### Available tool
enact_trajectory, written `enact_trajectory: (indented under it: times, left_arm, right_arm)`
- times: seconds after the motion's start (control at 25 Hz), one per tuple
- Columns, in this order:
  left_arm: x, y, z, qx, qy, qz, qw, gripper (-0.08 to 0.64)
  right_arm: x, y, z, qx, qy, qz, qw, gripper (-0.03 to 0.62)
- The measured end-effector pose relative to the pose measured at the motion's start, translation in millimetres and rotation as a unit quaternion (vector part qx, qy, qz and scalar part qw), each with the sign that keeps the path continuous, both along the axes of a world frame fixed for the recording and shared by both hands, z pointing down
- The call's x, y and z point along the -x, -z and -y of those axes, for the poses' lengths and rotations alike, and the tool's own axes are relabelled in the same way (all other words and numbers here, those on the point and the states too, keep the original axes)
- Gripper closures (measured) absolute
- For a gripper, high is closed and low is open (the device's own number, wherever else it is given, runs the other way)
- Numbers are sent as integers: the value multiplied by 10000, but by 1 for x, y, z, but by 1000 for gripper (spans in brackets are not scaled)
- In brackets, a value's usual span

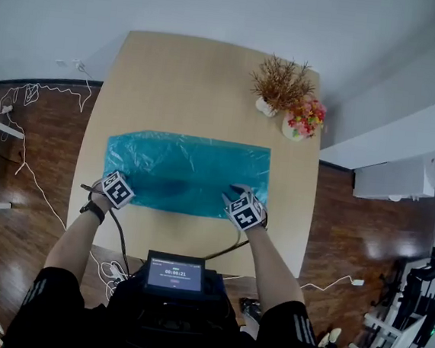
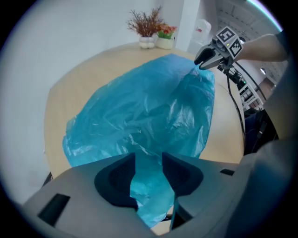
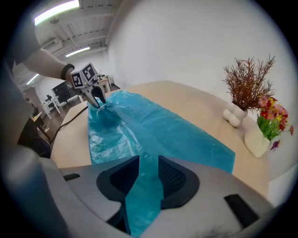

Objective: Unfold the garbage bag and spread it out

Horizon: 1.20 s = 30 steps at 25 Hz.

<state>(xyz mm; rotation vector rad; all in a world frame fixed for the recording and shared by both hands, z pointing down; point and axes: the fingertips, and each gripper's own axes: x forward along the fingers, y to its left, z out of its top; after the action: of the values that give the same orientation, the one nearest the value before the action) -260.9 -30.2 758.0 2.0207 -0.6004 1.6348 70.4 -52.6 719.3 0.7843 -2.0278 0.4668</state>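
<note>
1. The garbage bag [image 1: 187, 173] is see-through teal plastic and pretty crinkly all over.
2. It's opened out into a wide rectangle across the middle of the table [image 1: 203, 84], long side running left to right.
3. The far edge lies flat, but both near corners are bunched up.

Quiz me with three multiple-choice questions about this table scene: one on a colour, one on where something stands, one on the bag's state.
1. What colour is the garbage bag? A black; B yellow; C blue-green.
2. Where does the flower vase stand? A on the bag; B near the far right corner of the table; C on the floor.
3. How does the bag lie? A spread out over the tabletop; B rolled up tight; C hanging off the table's edge.
Answers: 1 C, every view shows it blue-green. 2 B, the head view shows it there, beyond the bag. 3 A, it covers a wide rectangle of tabletop.
</note>
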Motion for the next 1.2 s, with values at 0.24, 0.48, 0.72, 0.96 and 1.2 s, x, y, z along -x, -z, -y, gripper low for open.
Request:
enact_trajectory:
  times: [0.24, 0.48, 0.72, 0.96, 1.2]
  left_arm:
    - [-6, 59, 76, -897, 492, -347, 9941, 371]
    - [-19, 58, 143, -1070, 309, -158, 9937, 371]
    - [-19, 10, 150, -566, -98, 274, 9980, 371]
    - [-21, -6, 149, -319, -102, 358, 9988, 382]
    - [-17, 5, 140, -59, -174, 604, 9980, 497]
  right_arm:
    - [-33, 10, 36, -42, -432, 13, 9991, 437]
    - [-39, 12, 68, -26, -590, 28, 9982, 437]
    - [-57, -8, 90, 174, -646, -208, 9975, 437]
    - [-57, -32, 85, 438, -633, -304, 9966, 437]
    - [-46, -33, 77, 524, -578, -227, 9967, 437]
